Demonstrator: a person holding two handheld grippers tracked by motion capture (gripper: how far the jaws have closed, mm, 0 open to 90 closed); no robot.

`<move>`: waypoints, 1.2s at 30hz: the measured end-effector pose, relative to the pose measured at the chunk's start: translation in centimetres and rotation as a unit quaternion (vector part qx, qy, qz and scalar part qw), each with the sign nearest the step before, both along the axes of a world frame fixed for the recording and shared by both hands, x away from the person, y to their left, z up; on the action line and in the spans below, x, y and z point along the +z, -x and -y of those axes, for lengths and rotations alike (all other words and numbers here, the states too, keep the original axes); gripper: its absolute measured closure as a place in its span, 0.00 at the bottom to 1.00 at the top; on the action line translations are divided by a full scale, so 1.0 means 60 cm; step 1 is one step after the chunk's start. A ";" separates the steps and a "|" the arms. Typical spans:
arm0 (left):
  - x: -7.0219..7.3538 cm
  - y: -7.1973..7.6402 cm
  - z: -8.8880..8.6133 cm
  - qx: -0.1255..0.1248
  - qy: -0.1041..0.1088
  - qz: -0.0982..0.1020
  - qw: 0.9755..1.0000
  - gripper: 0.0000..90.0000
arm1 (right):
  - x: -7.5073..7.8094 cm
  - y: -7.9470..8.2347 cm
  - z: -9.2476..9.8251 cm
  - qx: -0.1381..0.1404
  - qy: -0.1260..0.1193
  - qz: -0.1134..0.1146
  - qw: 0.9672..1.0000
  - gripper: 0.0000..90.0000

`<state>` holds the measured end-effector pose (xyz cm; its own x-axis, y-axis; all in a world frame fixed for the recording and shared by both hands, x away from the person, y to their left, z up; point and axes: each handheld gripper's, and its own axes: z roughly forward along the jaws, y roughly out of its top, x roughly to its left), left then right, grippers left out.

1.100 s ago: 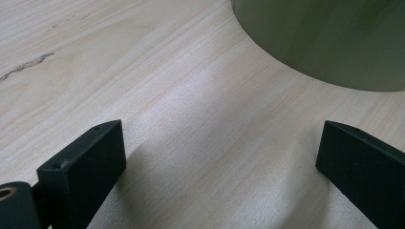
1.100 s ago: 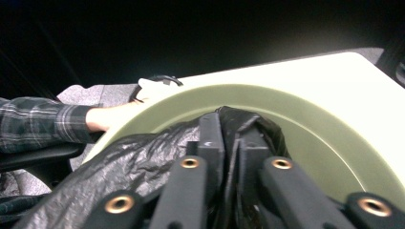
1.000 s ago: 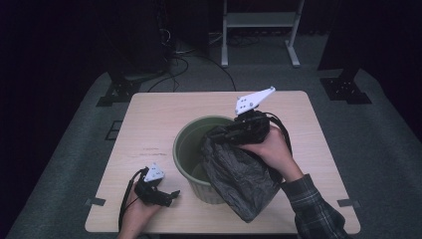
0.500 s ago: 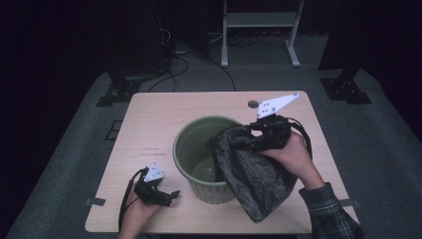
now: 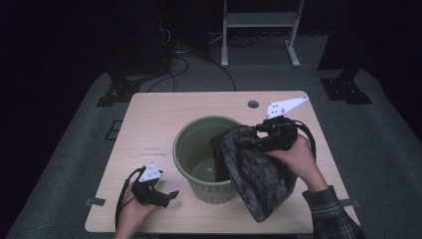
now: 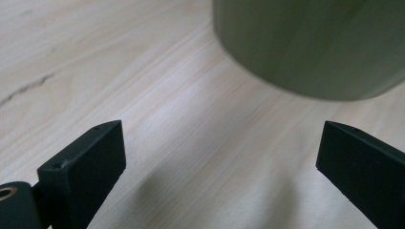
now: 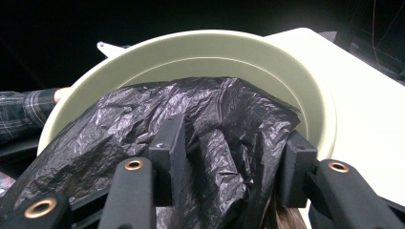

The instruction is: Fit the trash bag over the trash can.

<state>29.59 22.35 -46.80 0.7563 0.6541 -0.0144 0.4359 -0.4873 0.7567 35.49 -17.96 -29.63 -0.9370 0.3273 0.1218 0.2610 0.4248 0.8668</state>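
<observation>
A round green bin [image 5: 199, 127] stands in the middle of the light wooden table [image 5: 159, 114]. A crumpled black plastic bag [image 5: 254, 174] hangs over the bin's right rim and down its outside. My right gripper [image 5: 247, 138] is at the bag's top edge, pointing left over the rim. In the right gripper view the bag [image 7: 215, 105] is bunched between the jaws of the right gripper [image 7: 231, 143], which have just been closing on it, with the bin [image 7: 205, 40] beyond. My left gripper [image 5: 168, 196] rests open on the table at the front left. Its jaws [image 6: 217, 157] are wide apart and hold nothing, near the bin's wall [image 6: 310, 43].
A small round hole [image 5: 253, 104] is in the table near its far edge. Grey carpet [image 5: 79, 149] surrounds the table. Black stands [image 5: 122, 89] and cables lie behind it, and a white frame [image 5: 259, 30] stands at the back.
My right gripper has moved to the right and a little nearer with the bag's top edge, so the bag now hangs more outside the bin. The left gripper has stayed put.
</observation>
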 end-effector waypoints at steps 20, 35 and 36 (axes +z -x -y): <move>0.127 0.035 0.004 -0.086 0.052 0.028 0.995 0.02 | -0.002 -0.005 -0.003 0.006 -0.002 -0.002 1.000 0.57; 0.229 0.044 -0.004 -0.129 0.078 0.048 0.987 0.02 | -0.001 -0.010 -0.011 0.010 -0.002 0.003 1.000 0.59; 0.235 0.044 -0.003 -0.135 0.082 0.049 0.986 0.02 | -0.001 -0.010 -0.012 0.011 -0.001 0.001 1.000 0.60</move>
